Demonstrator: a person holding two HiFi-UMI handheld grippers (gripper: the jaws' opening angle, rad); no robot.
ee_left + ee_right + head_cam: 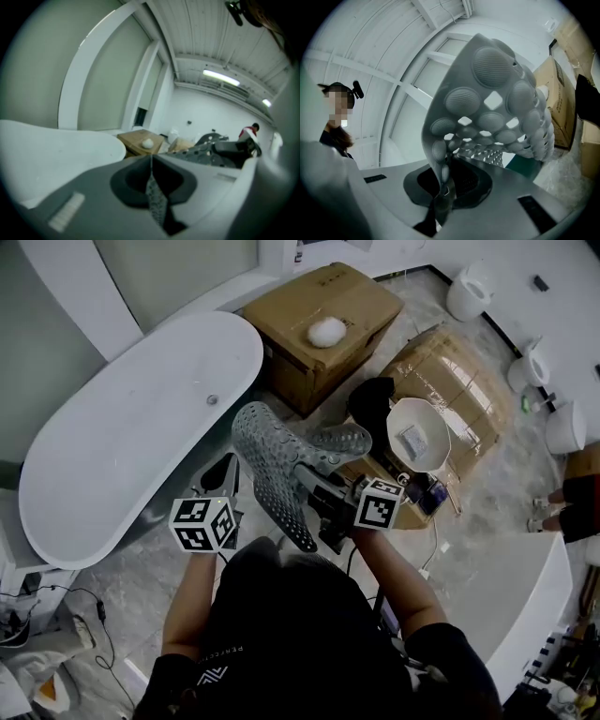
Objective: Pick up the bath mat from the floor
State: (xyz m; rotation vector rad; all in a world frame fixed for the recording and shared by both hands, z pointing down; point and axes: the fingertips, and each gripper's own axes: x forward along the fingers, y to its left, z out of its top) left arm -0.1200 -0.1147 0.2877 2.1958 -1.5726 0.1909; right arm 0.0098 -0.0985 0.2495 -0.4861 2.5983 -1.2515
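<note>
Mat [272, 460] is off the floor, held mid-air. Left tongs [152, 190] and right tongs [440, 190] both clamp its edge (it droops). Best to grip firm and lift level.

R gripper [443, 194] clamped on bath mat [497, 112]
</note>
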